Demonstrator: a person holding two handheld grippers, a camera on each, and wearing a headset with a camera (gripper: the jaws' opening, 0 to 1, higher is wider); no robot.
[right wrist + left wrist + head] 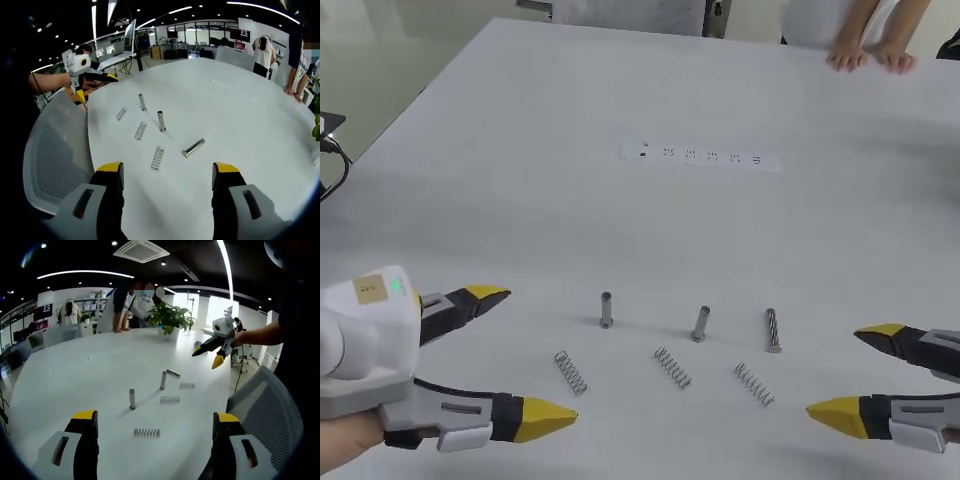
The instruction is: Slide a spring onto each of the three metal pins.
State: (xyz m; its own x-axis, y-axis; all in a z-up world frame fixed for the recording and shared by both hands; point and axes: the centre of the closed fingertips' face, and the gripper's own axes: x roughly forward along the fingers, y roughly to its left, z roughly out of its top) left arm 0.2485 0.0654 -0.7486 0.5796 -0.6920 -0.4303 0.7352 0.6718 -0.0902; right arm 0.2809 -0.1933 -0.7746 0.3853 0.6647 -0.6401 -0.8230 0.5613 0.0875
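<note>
the white counter [620, 220] carries everything, with the work near its front edge. the left tool [520, 355] hovers low at the left with its jaws spread wide and nothing between them. the right tool [850, 372] hovers at the right, equally wide and empty. between them stands a row of three pins: the left pin [606, 310] and middle pin [700, 324] are upright, while the right pin [772, 330] lies flat on its side, as the right gripper view makes plain. just in front of each lies a spring, none yet on a pin: left spring [570, 371], middle spring [672, 367], right spring [754, 384].

the springs look light, thin and apt to roll or squash. a gentle pinch across the coils near one end should leave the other end free to go over a pin. the pins are stiff and smooth, and the standing ones would probably topple at a nudge.
</note>
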